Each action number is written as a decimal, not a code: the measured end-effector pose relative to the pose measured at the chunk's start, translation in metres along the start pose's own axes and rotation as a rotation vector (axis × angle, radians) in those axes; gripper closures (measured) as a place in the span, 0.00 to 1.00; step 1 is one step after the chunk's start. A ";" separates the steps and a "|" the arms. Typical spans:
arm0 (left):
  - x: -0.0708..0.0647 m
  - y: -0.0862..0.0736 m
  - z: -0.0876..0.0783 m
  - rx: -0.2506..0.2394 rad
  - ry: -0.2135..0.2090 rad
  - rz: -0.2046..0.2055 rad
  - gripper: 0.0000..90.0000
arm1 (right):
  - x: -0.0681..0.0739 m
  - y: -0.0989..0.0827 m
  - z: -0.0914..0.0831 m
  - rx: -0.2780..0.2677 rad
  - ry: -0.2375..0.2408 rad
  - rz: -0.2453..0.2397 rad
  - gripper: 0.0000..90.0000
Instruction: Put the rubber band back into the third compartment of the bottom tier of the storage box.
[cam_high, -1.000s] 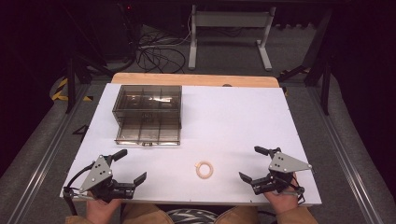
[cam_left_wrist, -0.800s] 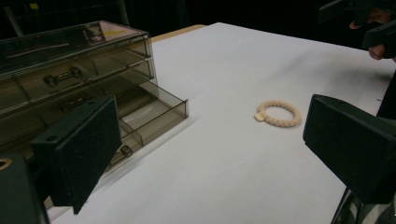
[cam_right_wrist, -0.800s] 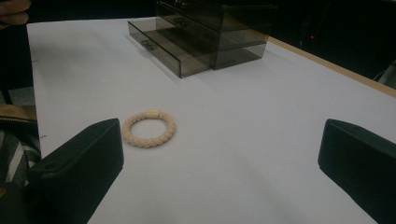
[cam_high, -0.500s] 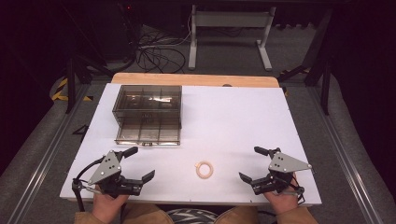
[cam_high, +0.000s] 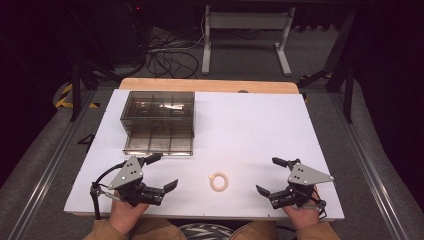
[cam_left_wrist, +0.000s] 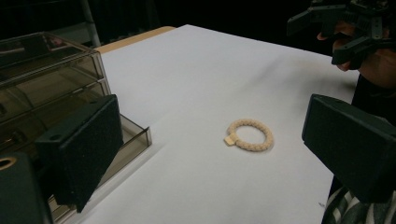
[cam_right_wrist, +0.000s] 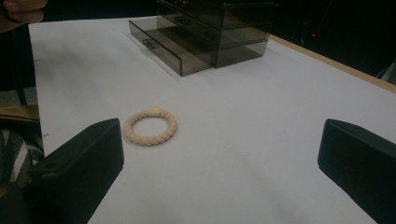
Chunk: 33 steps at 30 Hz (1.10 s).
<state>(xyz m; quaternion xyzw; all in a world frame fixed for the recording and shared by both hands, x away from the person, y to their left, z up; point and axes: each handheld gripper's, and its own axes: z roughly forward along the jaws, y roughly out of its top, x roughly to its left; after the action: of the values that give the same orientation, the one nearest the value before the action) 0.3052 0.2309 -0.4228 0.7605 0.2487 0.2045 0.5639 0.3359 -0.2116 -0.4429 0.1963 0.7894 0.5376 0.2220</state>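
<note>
beige braided ring: lay flat on the white tabletop, near the front edge, between the two grippers and touching neither.
change: the left gripper had swung inward since a second earlier, its jaws turned from the drawer box toward the ring; the right gripper, ring and box lay as before.
left gripper: jaws spread wide, nothing held; its own view framed the ring between them, apart from both.
right gripper: jaws wide apart, empty, near the front right corner; the ring lay beside its left jaw.
smoky clear drawer box: stood at the left rear, its lowest drawer pulled out.
room: dark, cables and a metal stand on the floor behind.
</note>
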 end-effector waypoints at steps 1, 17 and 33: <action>0.000 0.001 0.002 0.003 0.000 0.015 0.07 | 0.000 0.000 0.000 0.000 0.002 -0.001 0.01; -0.006 0.013 0.023 0.016 -0.062 0.012 0.07 | 0.000 0.000 0.000 0.005 0.007 -0.003 0.01; -0.013 0.021 0.040 0.027 -0.100 0.031 0.09 | -0.001 -0.001 0.000 0.001 0.012 -0.006 0.01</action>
<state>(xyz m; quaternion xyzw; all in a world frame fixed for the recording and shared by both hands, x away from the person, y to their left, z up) 0.3218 0.1883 -0.4141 0.7813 0.2110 0.1714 0.5619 0.3366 -0.2124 -0.4437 0.1910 0.7915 0.5377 0.2188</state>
